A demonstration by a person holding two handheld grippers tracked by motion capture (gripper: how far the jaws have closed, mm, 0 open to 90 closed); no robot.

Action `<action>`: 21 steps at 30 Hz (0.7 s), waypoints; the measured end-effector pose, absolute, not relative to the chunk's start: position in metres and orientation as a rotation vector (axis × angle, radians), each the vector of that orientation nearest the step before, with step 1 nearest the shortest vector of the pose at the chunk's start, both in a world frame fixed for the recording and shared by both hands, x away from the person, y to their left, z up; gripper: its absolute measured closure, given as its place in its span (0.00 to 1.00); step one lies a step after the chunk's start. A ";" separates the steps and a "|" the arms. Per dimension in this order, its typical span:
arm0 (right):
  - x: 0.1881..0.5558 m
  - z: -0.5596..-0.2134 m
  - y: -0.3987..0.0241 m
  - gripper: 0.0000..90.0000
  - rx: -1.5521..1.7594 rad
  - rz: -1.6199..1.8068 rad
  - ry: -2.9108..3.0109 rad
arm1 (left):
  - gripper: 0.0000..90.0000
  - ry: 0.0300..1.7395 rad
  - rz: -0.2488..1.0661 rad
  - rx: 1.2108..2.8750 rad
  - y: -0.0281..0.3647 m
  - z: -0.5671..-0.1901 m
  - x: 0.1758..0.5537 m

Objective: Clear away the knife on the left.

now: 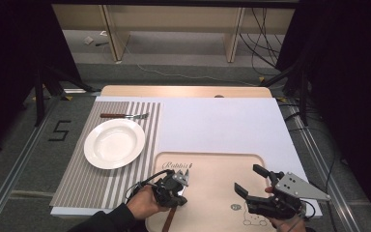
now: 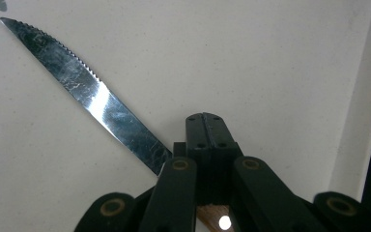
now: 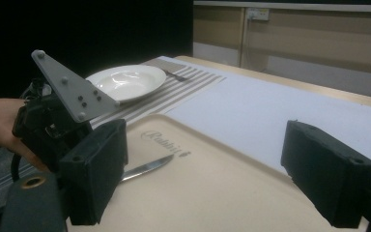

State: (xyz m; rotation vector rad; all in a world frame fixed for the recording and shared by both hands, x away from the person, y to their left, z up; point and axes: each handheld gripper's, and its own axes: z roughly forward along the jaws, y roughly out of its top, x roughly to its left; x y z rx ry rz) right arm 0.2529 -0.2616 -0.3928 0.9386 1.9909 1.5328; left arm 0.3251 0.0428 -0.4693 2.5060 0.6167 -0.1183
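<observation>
A steak knife lies on the pale wooden tray (image 1: 222, 169); its serrated blade (image 2: 84, 84) runs up and left, and its brown handle (image 1: 168, 220) points toward the near edge. My left gripper (image 1: 182, 180) (image 2: 206, 121) hangs just over the knife where blade meets handle. Its jaws are pressed together, and the knife passes underneath rather than between them. My right gripper (image 1: 251, 180) (image 3: 212, 159) is over the tray's right part, open wide with nothing between its jaws. In the right gripper view the blade (image 3: 147, 168) shows beside the left gripper (image 3: 53, 125).
A white plate (image 1: 114, 143) sits on a striped placemat (image 1: 77, 179) left of the tray, with a fork (image 1: 125, 116) behind it. A white mat (image 1: 222, 121) covers the table beyond the tray. A bear drawing (image 1: 251, 217) marks the tray's near part.
</observation>
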 end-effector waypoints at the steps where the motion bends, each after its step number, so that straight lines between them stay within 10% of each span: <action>1: 0.253 -0.393 -0.262 0.20 0.939 1.533 1.991 | 1.00 0.617 -0.118 2.506 0.043 -0.469 0.325; 21: 0.253 -0.393 -0.262 0.20 0.938 1.532 1.993 | 1.00 0.667 -0.133 2.567 0.062 -0.465 0.330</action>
